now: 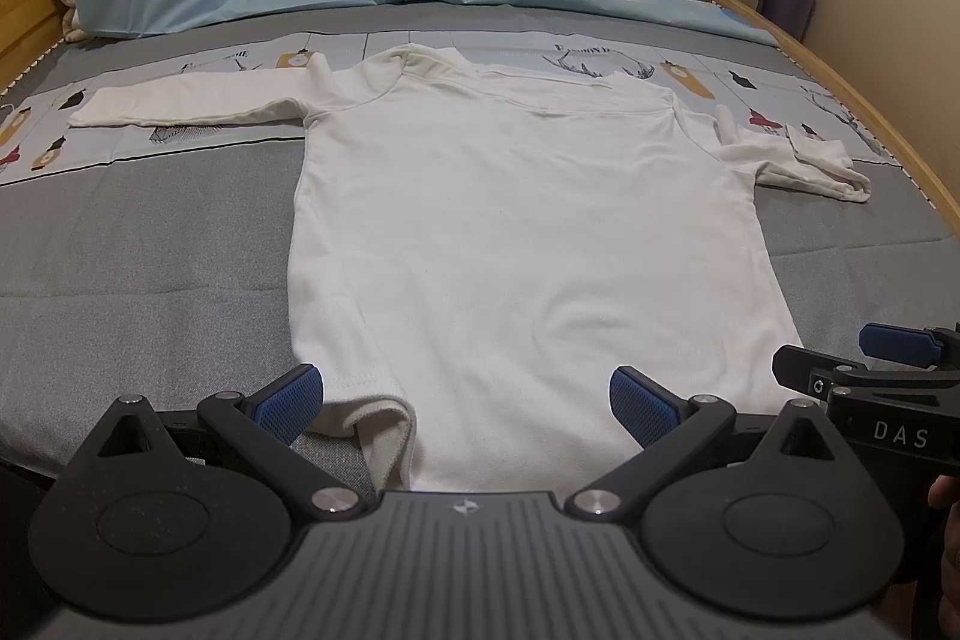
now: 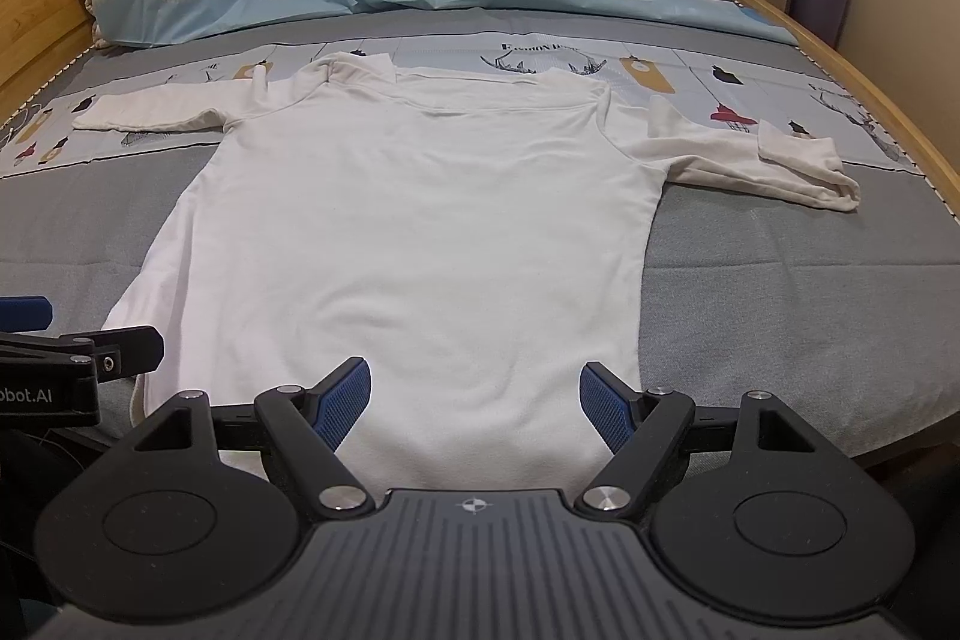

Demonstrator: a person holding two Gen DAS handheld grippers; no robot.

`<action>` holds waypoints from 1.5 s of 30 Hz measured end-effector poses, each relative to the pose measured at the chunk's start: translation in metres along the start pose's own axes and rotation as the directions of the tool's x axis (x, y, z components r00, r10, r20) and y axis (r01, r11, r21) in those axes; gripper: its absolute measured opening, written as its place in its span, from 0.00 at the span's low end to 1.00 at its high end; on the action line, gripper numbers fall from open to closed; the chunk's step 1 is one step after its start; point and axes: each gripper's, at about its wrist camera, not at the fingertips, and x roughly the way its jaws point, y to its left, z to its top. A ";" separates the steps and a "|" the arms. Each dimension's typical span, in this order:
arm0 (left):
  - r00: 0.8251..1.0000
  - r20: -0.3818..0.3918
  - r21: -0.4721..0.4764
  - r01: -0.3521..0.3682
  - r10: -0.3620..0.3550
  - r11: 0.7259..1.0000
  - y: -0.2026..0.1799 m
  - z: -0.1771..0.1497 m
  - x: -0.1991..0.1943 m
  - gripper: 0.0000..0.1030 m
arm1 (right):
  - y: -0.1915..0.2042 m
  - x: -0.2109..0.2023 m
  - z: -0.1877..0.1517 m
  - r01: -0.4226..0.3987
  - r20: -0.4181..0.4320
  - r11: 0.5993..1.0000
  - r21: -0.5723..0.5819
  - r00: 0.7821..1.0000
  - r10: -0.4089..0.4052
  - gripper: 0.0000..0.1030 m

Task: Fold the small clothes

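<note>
White, soft shirt (image 1: 516, 220) lies flat on the bed (image 1: 150, 250), hem at its near edge. Both grippers, left (image 1: 465, 403) and right (image 2: 474, 403), are spread wide, empty. Light cloth; best pinched at hem corners.

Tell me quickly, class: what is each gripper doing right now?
Left gripper: open, holding nothing, at the white shirt's hem.
Right gripper: open, holding nothing, over the same hem.

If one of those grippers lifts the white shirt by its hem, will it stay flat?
Probably not. The shirt lies limp on the bed, and its hem corner has already curled over, so it should droop and fold. It looks thin, likely light. The sleeve is bunched, so it would probably dangle.
</note>
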 end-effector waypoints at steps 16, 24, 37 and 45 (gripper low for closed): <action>1.000 -0.006 -0.005 -0.005 0.005 1.000 0.001 -0.001 0.002 0.99 | -0.001 0.001 0.001 0.015 -0.005 1.000 0.009 1.000 -0.015 0.76; 1.000 -0.006 -0.005 -0.005 0.005 1.000 0.001 -0.001 0.002 0.99 | -0.002 0.002 0.001 0.020 -0.026 1.000 0.012 0.999 -0.020 0.76; 1.000 -0.011 -0.009 -0.007 0.007 1.000 0.000 0.000 0.001 0.99 | -0.002 0.002 0.001 0.012 -0.033 1.000 0.018 0.999 -0.012 0.76; 1.000 -0.012 -0.009 -0.007 0.007 1.000 0.001 0.000 0.001 0.99 | -0.002 0.003 0.001 0.003 -0.030 1.000 0.025 1.000 -0.002 0.76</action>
